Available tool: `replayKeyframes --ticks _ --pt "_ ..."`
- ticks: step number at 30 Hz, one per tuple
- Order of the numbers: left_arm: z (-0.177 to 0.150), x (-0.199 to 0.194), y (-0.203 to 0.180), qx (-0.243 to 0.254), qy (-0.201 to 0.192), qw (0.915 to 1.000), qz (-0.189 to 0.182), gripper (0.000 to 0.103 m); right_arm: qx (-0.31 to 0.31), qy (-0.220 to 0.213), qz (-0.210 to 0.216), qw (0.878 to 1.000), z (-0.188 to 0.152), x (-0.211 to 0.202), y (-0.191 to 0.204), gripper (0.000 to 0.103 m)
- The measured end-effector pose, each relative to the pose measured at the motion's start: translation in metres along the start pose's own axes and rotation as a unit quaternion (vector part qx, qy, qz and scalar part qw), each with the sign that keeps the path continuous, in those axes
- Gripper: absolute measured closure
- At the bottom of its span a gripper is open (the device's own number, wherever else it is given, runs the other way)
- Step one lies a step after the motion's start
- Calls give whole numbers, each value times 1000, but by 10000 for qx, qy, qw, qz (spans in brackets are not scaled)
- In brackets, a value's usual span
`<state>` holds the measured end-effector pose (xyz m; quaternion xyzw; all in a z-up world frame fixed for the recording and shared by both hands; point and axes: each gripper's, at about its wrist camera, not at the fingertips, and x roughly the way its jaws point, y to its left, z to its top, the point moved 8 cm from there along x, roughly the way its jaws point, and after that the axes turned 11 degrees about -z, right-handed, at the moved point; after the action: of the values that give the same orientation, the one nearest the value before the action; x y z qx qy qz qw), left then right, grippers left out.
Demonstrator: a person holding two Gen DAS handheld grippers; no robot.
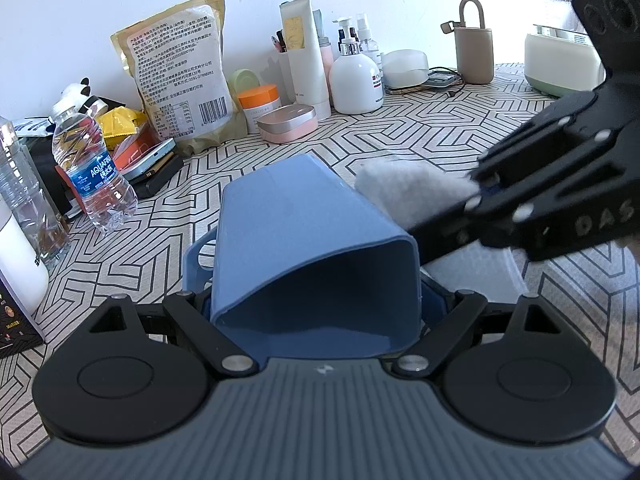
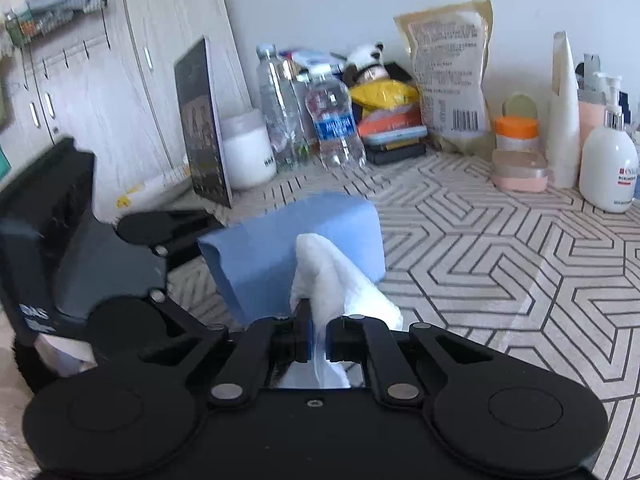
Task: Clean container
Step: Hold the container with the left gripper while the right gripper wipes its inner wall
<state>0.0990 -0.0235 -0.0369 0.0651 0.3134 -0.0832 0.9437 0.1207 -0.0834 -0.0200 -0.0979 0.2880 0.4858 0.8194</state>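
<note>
One blue container clamped in left gripper, one white cloth pinched in right gripper.

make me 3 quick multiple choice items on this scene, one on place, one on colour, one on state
1. Where is the cloth touching the container?
A. inside its opening
B. on its outer side
C. nowhere near it

2. What colour is the container?
A. blue
B. green
C. orange

3. What is the right gripper doing?
A. open, empty
B. shut on the water bottle
C. shut on the cloth

Answers:
1 B: in the left wrist view the cloth lies against the outer wall, away from the opening.
2 A: both views show it blue.
3 C: the white cloth is pinched between its fingers, while the left gripper holds the container.
</note>
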Motion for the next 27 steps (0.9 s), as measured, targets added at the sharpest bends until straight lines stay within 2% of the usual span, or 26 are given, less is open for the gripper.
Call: replayKeyframes --ticks 8,17,27 --pt "0 0 0 -1 0 10000 0 14 93 -192 111 9997 5 -9 -1 92" --pt "0 0 0 -2 3 10000 17 13 -15 28 -51 10000 0 3 0 92" --pt "0 0 0 0 3 10000 18 13 60 -160 49 9998 4 -6 0 92"
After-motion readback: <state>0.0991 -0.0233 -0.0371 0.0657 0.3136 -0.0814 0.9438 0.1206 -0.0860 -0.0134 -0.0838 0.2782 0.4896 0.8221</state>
